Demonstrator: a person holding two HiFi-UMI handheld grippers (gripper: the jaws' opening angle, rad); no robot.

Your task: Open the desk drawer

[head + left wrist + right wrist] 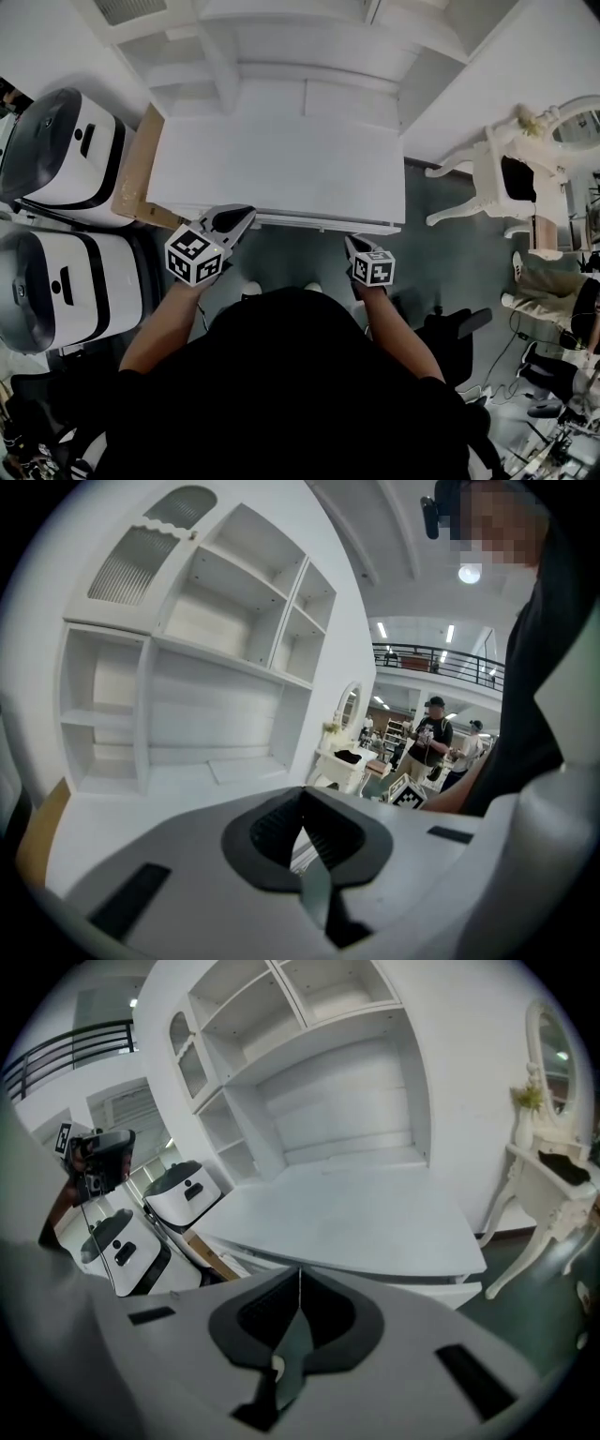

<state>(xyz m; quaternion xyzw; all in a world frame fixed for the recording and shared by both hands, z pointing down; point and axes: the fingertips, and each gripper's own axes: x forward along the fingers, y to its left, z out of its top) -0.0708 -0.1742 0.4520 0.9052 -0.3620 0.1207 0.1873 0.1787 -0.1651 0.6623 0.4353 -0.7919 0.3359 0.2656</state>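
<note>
The white desk (281, 159) with a shelf unit behind it stands straight ahead of me. Its drawer front (319, 224) runs under the top's near edge and looks closed. My left gripper (246, 220) is shut with nothing in it, its tips at the desk's front left edge. My right gripper (349, 242) is shut and empty, hanging just in front of and below the drawer front. In the left gripper view the jaws (302, 799) meet in front of the desk top (169, 799). In the right gripper view the shut gripper (299, 1274) points at the desk's front edge (375, 1272).
Two white-and-black machines (66, 145) (56, 291) stand left of the desk, with a brown board (136, 169) against its side. A white ornate chair and table (511, 173) are at the right, where a person (553, 291) is standing. A black chair (450, 333) sits behind my right arm.
</note>
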